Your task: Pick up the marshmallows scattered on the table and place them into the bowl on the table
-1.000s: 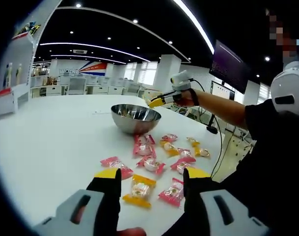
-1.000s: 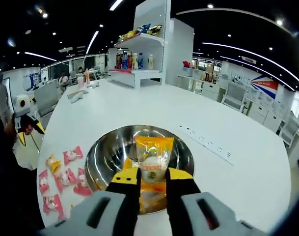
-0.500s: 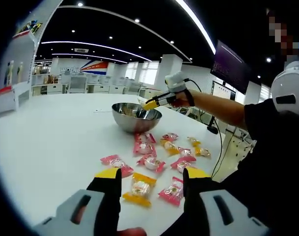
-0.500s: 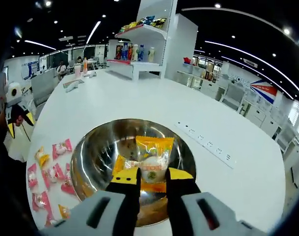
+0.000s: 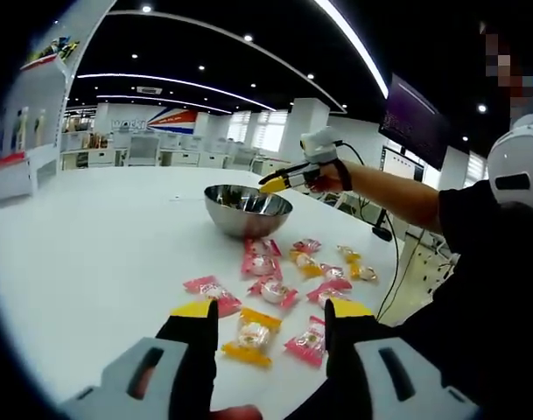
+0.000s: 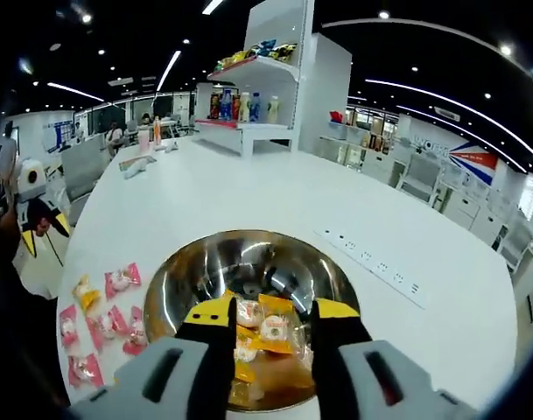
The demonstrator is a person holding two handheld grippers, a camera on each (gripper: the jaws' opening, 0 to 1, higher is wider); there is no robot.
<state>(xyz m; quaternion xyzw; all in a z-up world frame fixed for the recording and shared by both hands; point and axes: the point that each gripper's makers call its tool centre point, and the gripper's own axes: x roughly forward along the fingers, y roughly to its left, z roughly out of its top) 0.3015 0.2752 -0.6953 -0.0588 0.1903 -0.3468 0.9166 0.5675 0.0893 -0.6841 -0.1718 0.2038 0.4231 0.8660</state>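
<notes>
Now right gripper (image 6: 268,317) parted above bowl (image 6: 183,280), empty.

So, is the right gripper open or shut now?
Open. The right gripper hangs over the bowl, jaws apart, nothing between them; wrapped marshmallows lie inside the bowl.

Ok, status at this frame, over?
Right tool open over the bowl. Left tool open above the orange marshmallow. Nothing in the way.

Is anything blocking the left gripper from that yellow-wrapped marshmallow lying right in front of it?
Nothing visible. The yellow-wrapped marshmallow lies on the white table just beyond the open left gripper, with a pink-wrapped marshmallow beside it, not in front.
</notes>
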